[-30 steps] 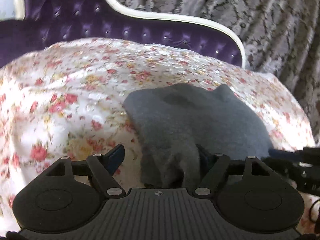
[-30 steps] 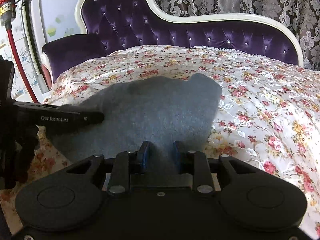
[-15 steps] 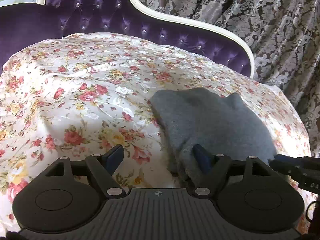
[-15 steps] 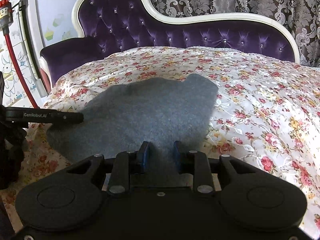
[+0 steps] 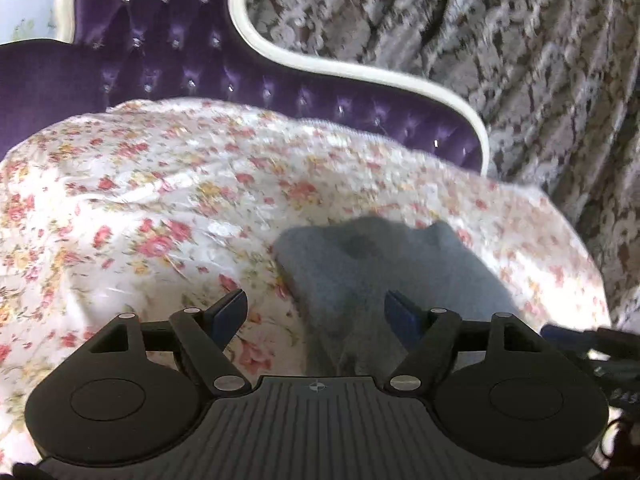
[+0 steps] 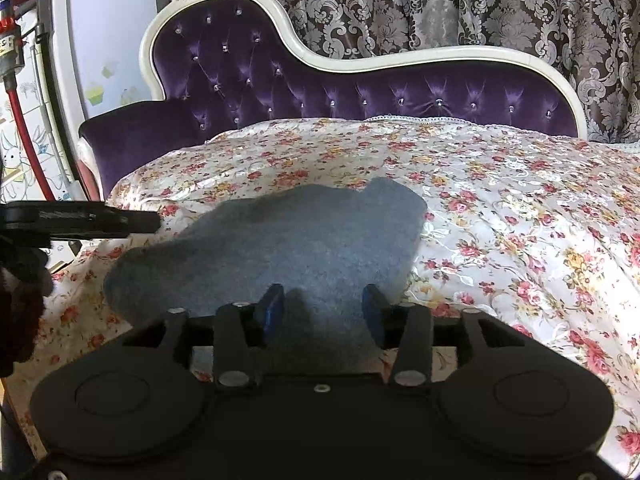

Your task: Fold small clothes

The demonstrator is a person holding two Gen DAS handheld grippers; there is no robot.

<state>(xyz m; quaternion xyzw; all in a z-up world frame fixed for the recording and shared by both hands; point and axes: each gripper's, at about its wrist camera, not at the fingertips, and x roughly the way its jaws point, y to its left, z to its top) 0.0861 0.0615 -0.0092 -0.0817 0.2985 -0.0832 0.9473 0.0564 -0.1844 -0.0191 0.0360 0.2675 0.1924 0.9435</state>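
Observation:
A small grey knitted garment (image 6: 280,248) lies flat on the floral bedspread (image 6: 520,216); it also shows in the left wrist view (image 5: 384,272). My right gripper (image 6: 322,312) is open just above the garment's near edge, with nothing between its blue pads. My left gripper (image 5: 316,312) is open wide at the garment's near left corner, its right pad over the cloth and its left pad over the bedspread (image 5: 140,208). The left gripper's body shows at the left edge of the right wrist view (image 6: 80,222).
A purple tufted headboard with a white frame (image 6: 360,80) rises behind the bed. Patterned curtains (image 6: 480,0) hang behind it. A red hose and wall fittings (image 6: 16,120) stand at the far left.
My right gripper opened and let go of the garment's near edge. The left gripper shifted back toward the garment and stayed open. The garment lies flatter.

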